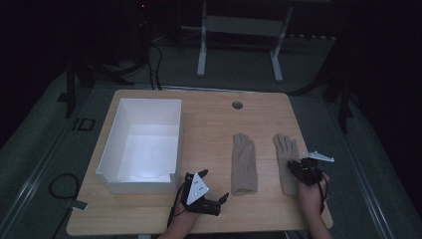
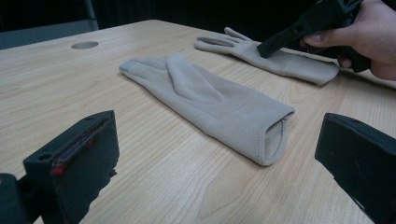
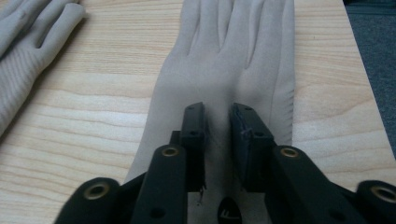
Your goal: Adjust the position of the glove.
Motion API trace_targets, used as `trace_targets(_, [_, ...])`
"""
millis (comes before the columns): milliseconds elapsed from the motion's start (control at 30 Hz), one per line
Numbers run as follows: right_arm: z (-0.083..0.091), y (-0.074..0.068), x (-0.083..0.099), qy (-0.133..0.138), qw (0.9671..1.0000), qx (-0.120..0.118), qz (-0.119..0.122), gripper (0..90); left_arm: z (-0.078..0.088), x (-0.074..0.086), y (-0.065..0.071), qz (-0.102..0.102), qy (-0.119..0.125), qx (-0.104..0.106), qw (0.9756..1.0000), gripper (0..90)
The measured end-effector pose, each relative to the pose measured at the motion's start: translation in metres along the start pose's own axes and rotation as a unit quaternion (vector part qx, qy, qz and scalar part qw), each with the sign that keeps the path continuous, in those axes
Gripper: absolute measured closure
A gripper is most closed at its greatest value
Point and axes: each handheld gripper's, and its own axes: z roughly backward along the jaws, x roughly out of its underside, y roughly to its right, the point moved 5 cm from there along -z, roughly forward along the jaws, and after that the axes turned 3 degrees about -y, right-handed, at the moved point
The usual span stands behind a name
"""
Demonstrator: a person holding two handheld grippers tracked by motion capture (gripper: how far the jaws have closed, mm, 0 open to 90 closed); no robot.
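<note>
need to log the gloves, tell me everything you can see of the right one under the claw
The right glove is beige, soft and fleece-like, with stitched lines running down from its fingers. It lies flat on the wooden table, palm area up or down I cannot tell, fingers pointing away from the person and cuff toward them. It sits beside the other glove, apart from it, near the table's right edge. The right claw is over its middle, jaws slightly apart, not pinching the cloth.

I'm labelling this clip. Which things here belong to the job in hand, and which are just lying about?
In the job:
- right glove, with the right gripper low over it, jaws slightly apart
- left glove
- left gripper, open
- probably the white box

Lying about:
- cable on the floor
- table hole
</note>
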Motion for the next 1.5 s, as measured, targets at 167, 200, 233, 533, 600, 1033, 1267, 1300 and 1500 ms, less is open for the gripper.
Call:
trace_targets(167, [0.007, 0.001, -0.01, 0.007, 0.9997, -0.02, 0.013, 64.1, 0.0, 0.0, 0.0, -0.001, 0.0, 0.0, 1.0, 0.2])
trace_targets(200, [0.009, 0.002, -0.013, 0.008, 0.9991, -0.035, 0.02, 61.1, 0.0, 0.0, 0.0, -0.001, 0.0, 0.0, 1.0, 0.2])
trace_targets(233, [0.011, 0.003, -0.017, 0.014, 0.9984, -0.047, 0.03, 59.5, 0.0, 0.0, 0.0, 0.0, 0.0, 0.0, 1.0, 0.2])
trace_targets(533, [0.017, 0.01, -0.025, 0.023, 0.9836, -0.076, 0.162, 55.8, 0.0, 0.0, 0.0, 0.002, 0.0, 0.0, 1.0, 0.2])
trace_targets(600, [0.015, 0.013, -0.023, 0.023, 0.9816, -0.082, 0.171, 56.3, 0.0, 0.0, 0.0, 0.002, 0.0, 0.0, 1.0, 0.2])
trace_targets(1033, [-0.007, 0.015, -0.005, 0.018, 0.9824, -0.074, 0.17, 64.1, 0.0, 0.0, 0.0, 0.002, -0.001, 0.0, 1.0, 0.2])
trace_targets(1267, [-0.008, 0.008, -0.005, 0.005, 0.9868, -0.045, 0.155, 80.2, 0.0, 0.0, 0.0, 0.001, -0.001, -0.001, 1.0, 0.2])
trace_targets(1300, [-0.008, 0.008, -0.005, 0.005, 0.9868, -0.045, 0.155, 80.2, 0.0, 0.0, 0.0, 0.001, -0.001, -0.001, 1.0, 0.2])
trace_targets(1500, [0.0, 0.003, -0.009, 0.017, 0.9914, -0.018, 0.129, 82.9, 0.0, 0.0, 0.0, 0.002, -0.001, -0.001, 1.0, 0.2])
